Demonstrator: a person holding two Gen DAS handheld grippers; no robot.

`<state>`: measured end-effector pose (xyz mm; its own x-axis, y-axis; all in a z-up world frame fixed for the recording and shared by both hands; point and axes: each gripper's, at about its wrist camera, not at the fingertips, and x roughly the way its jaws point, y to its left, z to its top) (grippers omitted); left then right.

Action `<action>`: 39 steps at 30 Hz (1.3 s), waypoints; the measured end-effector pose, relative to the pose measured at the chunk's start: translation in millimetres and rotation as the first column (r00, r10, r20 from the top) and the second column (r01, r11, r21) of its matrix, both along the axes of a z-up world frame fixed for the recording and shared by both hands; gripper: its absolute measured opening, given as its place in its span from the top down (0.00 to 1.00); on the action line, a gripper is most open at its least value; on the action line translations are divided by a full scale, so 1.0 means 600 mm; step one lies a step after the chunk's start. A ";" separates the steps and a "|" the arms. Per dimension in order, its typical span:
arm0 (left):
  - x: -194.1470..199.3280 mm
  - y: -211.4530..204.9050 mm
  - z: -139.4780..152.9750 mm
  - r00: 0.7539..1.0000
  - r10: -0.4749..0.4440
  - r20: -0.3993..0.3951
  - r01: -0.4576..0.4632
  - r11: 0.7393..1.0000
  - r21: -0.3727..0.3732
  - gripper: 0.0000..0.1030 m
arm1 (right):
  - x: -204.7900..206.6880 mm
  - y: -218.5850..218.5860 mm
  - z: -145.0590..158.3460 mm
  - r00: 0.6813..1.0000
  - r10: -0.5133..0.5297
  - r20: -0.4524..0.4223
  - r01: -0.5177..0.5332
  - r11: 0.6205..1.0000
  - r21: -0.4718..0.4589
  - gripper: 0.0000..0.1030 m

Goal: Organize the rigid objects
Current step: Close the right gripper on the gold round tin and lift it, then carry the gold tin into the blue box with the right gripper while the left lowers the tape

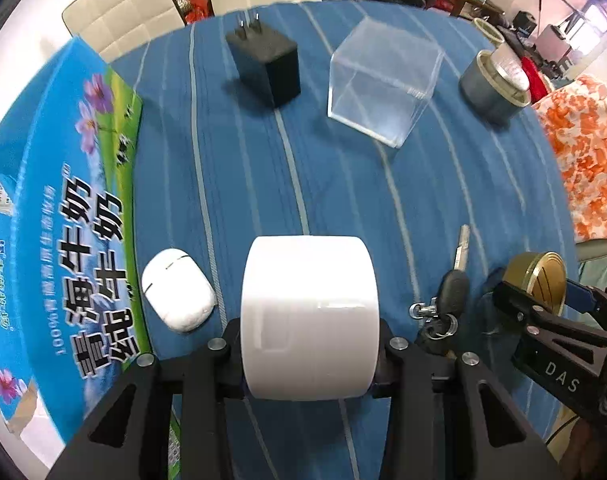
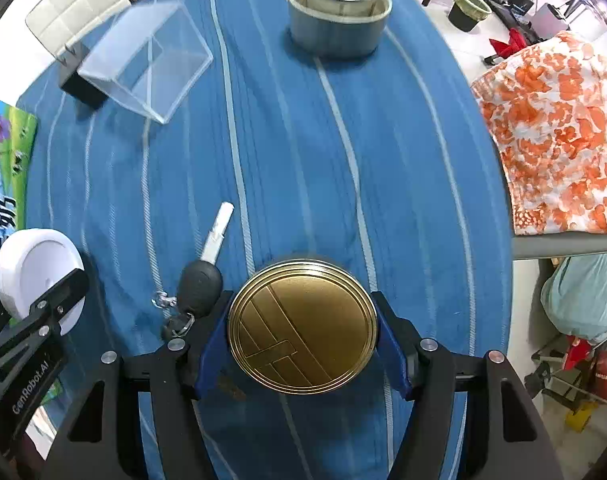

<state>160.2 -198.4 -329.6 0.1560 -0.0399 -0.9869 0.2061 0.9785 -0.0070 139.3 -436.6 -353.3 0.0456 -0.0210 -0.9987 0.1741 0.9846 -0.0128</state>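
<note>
My left gripper (image 1: 309, 354) is shut on a white cylinder (image 1: 308, 316), held over the blue striped cloth; it also shows in the right wrist view (image 2: 39, 276). My right gripper (image 2: 302, 330) is shut on a round gold tin (image 2: 302, 326), which also shows in the left wrist view (image 1: 543, 280). A car key (image 2: 201, 280) lies between the two grippers, just left of the tin. A white earbud case (image 1: 178, 290) lies left of the cylinder.
A black charger plug (image 1: 263, 62), a clear acrylic box (image 1: 383, 80) and a grey round container (image 2: 339, 18) stand at the far side. A blue milk carton box (image 1: 55, 216) lies along the left edge. An orange-patterned cloth (image 2: 559, 132) is off the table's right.
</note>
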 end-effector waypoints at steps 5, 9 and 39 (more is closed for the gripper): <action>-0.011 0.011 0.051 0.999 -0.005 0.043 0.006 1.000 -0.025 0.65 | -0.001 0.009 0.042 0.999 -0.012 0.052 0.011 1.000 0.016 0.34; -0.025 0.037 0.100 0.997 0.004 0.081 0.000 0.999 -0.049 0.65 | -0.003 0.028 0.088 0.996 -0.024 0.091 0.018 0.998 0.064 0.34; 0.032 0.467 0.076 0.905 0.418 0.075 -0.417 0.908 -0.037 0.65 | 0.176 0.528 0.198 0.967 0.167 0.195 -0.235 0.883 0.406 0.34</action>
<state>179.2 81.8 -283.8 0.2403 0.0267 -0.9703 -0.2207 0.9750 -0.0278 245.1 -120.0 -234.6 0.1531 0.4269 -0.8912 -0.0613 0.9042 0.4226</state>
